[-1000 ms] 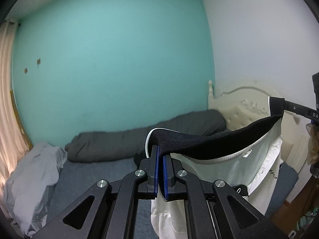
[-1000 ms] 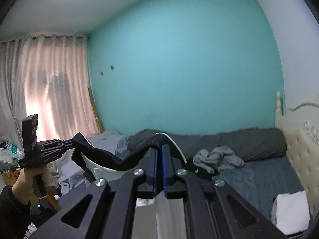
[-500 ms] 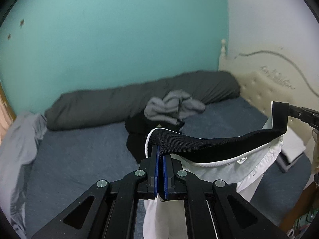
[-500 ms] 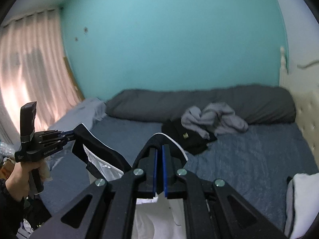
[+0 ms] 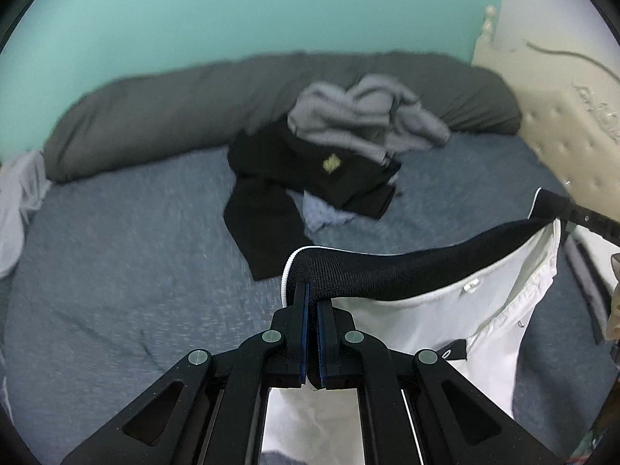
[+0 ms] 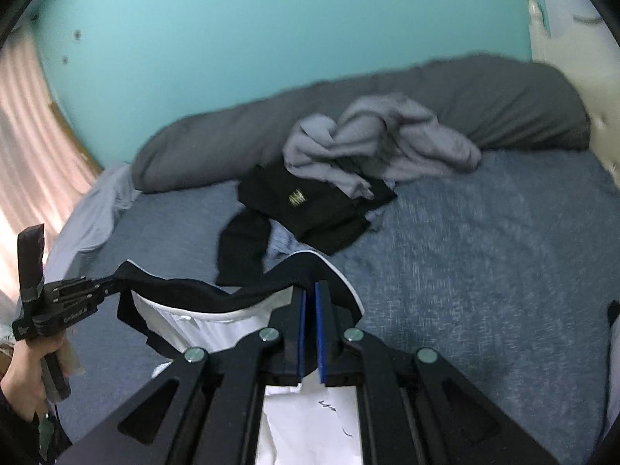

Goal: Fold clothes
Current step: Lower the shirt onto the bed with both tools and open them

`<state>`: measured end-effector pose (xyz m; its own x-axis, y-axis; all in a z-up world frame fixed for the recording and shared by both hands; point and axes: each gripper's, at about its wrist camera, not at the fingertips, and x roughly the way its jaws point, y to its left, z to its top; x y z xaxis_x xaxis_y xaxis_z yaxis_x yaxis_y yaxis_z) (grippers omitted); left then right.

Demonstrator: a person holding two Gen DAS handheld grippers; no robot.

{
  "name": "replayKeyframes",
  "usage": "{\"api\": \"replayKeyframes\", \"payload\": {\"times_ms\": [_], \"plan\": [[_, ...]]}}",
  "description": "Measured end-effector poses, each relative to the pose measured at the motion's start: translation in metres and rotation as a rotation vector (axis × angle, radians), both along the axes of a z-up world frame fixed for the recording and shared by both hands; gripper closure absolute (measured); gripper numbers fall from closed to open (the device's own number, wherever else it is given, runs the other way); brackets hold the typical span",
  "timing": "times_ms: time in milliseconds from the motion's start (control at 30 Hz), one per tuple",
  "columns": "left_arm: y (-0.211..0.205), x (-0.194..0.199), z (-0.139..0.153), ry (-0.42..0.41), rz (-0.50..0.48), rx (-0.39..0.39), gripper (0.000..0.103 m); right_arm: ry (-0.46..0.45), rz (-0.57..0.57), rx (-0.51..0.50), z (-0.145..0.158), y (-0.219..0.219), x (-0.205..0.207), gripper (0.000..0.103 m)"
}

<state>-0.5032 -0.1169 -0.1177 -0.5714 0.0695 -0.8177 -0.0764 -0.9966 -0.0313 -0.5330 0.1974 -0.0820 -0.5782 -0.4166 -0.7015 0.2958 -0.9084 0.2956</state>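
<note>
A white garment (image 5: 426,325) with a broad black waistband (image 5: 407,271) hangs stretched between my two grippers above the blue bed (image 5: 116,271). My left gripper (image 5: 312,290) is shut on one end of the waistband, beside its white piping. In the left wrist view my right gripper (image 5: 569,209) pinches the other end at the right edge. In the right wrist view my right gripper (image 6: 310,290) is shut on the waistband (image 6: 186,290), and the white cloth (image 6: 217,325) sags below. A hand holds my left gripper (image 6: 104,285) at the left. The garment's lower part is hidden behind the fingers.
A pile lies mid-bed: a crumpled grey garment (image 5: 368,116) on a black one (image 5: 310,170). A long dark grey bolster (image 5: 155,116) runs along the teal wall. A cream headboard (image 5: 573,135) stands right, a pale sheet (image 5: 15,201) left, and a curtain (image 6: 23,135).
Both grippers have come down and tipped toward the bed with the garment still stretched between them. The views have swung from the wall to the bed and the clothes pile.
</note>
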Motion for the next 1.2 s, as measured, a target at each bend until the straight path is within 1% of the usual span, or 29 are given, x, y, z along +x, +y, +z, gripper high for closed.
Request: {"api": "replayKeyframes", "payload": {"times_ms": [100,167,300,367,500,600,767,867,900,933,967,1000,1067,1100,1133,1167,1200], "plan": [[0.002,-0.027,-0.040,-0.066,0.003,0.007,0.099,-0.057,-0.011,0.019,-0.035,-0.002,-0.030,0.099],[-0.001,-0.042,-0.061,-0.097,0.011,0.019,0.099,-0.090,-0.015,0.042,-0.058,-0.004,-0.048,0.099],[-0.007,-0.072,-0.102,-0.158,0.022,0.033,0.099,-0.132,-0.018,0.071,-0.094,-0.007,-0.078,0.099],[-0.011,-0.085,-0.116,-0.176,0.026,0.042,0.099,-0.146,-0.013,0.086,-0.110,-0.009,-0.091,0.099],[-0.018,-0.108,-0.142,-0.204,0.037,0.057,0.099,-0.178,-0.014,0.113,-0.139,-0.015,-0.113,0.099],[-0.018,-0.122,-0.157,-0.213,0.040,0.051,0.099,-0.198,-0.020,0.132,-0.159,-0.020,-0.128,0.099],[-0.019,-0.141,-0.171,-0.209,0.052,0.045,0.099,-0.203,-0.022,0.177,-0.178,-0.031,-0.148,0.099],[-0.018,-0.148,-0.181,-0.213,0.060,0.041,0.099,-0.214,-0.026,0.221,-0.187,-0.039,-0.157,0.099],[-0.019,-0.149,-0.183,-0.212,0.066,0.046,0.098,-0.216,-0.020,0.225,-0.189,-0.042,-0.158,0.099],[-0.020,-0.149,-0.185,-0.213,0.069,0.076,0.098,-0.217,-0.011,0.223,-0.191,-0.044,-0.157,0.099],[-0.021,-0.150,-0.187,-0.215,0.070,0.113,0.097,-0.218,-0.003,0.221,-0.193,-0.046,-0.157,0.099],[-0.022,-0.149,-0.188,-0.218,0.063,0.126,0.092,-0.213,0.002,0.219,-0.194,-0.047,-0.155,0.099],[-0.022,-0.146,-0.183,-0.201,0.054,0.110,0.089,-0.194,-0.003,0.195,-0.190,-0.043,-0.151,0.099],[-0.023,-0.144,-0.180,-0.193,0.053,0.114,0.081,-0.188,-0.008,0.177,-0.188,-0.040,-0.148,0.097],[-0.026,-0.140,-0.175,-0.181,0.057,0.128,0.066,-0.189,-0.013,0.152,-0.186,-0.036,-0.146,0.091],[-0.029,-0.136,-0.171,-0.174,0.063,0.145,0.057,-0.194,-0.017,0.124,-0.184,-0.031,-0.143,0.083],[-0.033,-0.132,-0.166,-0.168,0.070,0.162,0.044,-0.202,-0.019,0.099,-0.182,-0.027,-0.139,0.061]]}}
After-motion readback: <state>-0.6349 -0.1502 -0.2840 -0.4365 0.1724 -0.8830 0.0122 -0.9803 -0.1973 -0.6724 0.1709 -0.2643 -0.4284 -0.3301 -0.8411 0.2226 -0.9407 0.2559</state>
